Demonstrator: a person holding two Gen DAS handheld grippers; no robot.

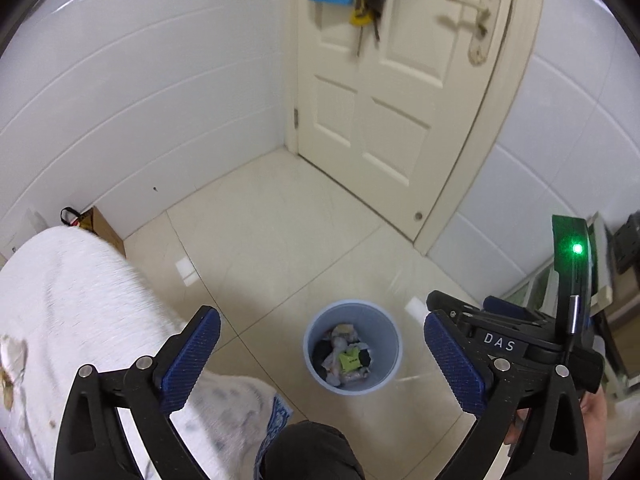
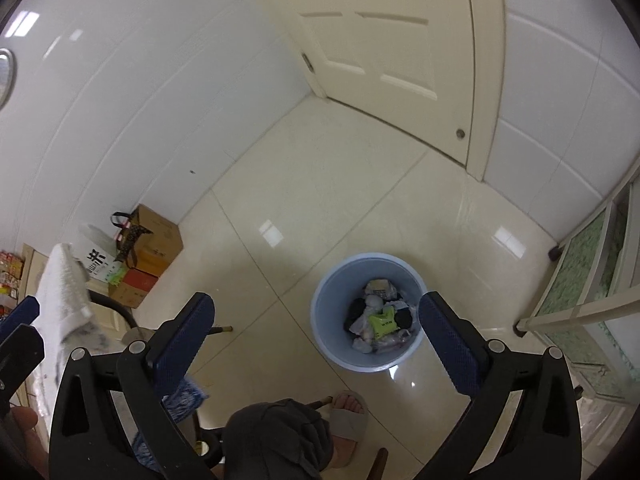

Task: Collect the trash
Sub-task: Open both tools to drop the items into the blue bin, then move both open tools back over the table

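A light blue trash bin [image 1: 387, 330] stands on the tiled floor below both grippers; it also shows in the right wrist view [image 2: 326, 312]. It holds crumpled wrappers, dark pieces and a yellow-green packet [image 2: 382, 323]. My left gripper [image 1: 320, 354] is open and empty, high above the floor, with the bin between its blue pads [image 1: 192, 360]. My right gripper [image 2: 316, 340] is open and empty, also above the bin. The right gripper's body [image 1: 520, 344] shows at the right of the left wrist view.
A table with a white cloth [image 1: 68, 304] is at the left. Cardboard boxes and a bag [image 2: 148, 256] stand by the white wall. A cream door [image 1: 384, 80] is ahead. A glass-panel cabinet [image 2: 588, 296] is at the right. The person's knee [image 2: 280, 436] and sandalled foot [image 2: 350, 416] are below.
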